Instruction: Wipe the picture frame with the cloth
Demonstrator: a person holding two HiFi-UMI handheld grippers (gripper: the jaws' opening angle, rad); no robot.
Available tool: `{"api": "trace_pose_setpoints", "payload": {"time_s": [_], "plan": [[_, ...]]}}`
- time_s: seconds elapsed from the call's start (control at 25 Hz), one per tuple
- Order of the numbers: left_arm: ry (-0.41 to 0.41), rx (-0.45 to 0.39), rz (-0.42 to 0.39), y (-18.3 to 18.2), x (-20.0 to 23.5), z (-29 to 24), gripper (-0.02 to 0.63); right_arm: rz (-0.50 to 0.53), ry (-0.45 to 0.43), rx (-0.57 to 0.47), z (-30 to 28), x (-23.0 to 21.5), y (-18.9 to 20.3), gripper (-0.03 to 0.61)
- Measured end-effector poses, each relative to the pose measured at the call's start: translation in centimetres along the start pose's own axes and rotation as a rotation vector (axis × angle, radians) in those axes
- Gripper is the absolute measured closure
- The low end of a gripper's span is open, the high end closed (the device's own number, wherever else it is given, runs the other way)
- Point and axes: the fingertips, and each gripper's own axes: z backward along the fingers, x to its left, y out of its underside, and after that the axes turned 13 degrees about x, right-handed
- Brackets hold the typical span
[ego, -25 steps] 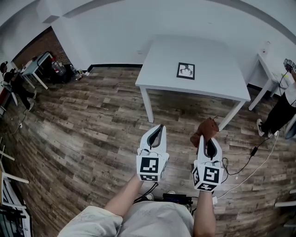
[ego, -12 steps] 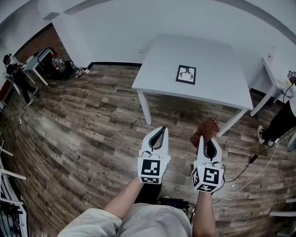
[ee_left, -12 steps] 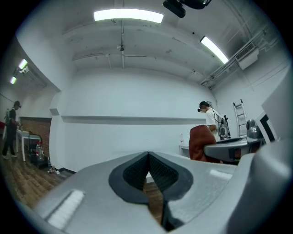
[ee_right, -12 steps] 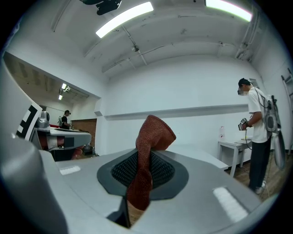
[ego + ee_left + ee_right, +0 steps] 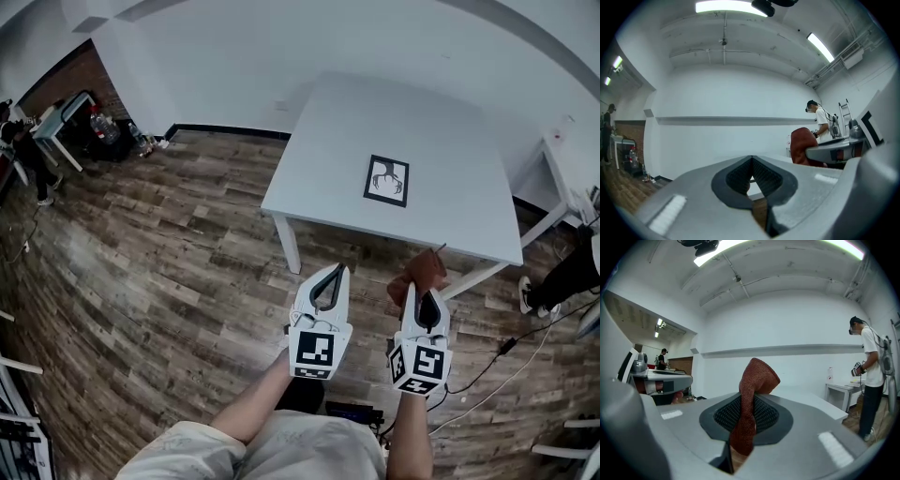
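A black picture frame [image 5: 386, 180] with a dark portrait lies flat on the white table [image 5: 328, 159], toward its near right part. My right gripper [image 5: 424, 292] is shut on a rust-brown cloth [image 5: 420, 273], which sticks up past the jaws [image 5: 757, 380]. It hangs over the wooden floor just short of the table's near edge. My left gripper [image 5: 328, 280] is shut with nothing in it, level with the right one and to its left. In the left gripper view the cloth [image 5: 802, 146] shows to the right.
A second white table [image 5: 562, 164] stands at the far right, with a person [image 5: 872, 380] beside it. Cables [image 5: 511, 361] trail over the floor at the right. Another desk and a person [image 5: 37, 141] are at the far left by a brick wall.
The view has moved forward: the table and frame now sit lower and closer. Both grippers are nearer the table's near edge, their hold unchanged.
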Motion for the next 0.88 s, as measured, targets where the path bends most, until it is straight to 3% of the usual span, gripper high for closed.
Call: {"api": "trace_pose_setpoints", "payload": {"time_s": [0.36, 0.88], "plan": [[0.051, -0.003, 0.013, -2.0, 5.1, -9.2, 0.614, -0.005, 0.029, 0.001, -9.5, 0.0, -3.7, 0.499], [0.056, 0.014, 0.015, -3.7, 5.9, -22.1, 0.614, -0.023, 0.021, 0.026, -20.8, -5.7, -5.0, 0.499]]}}
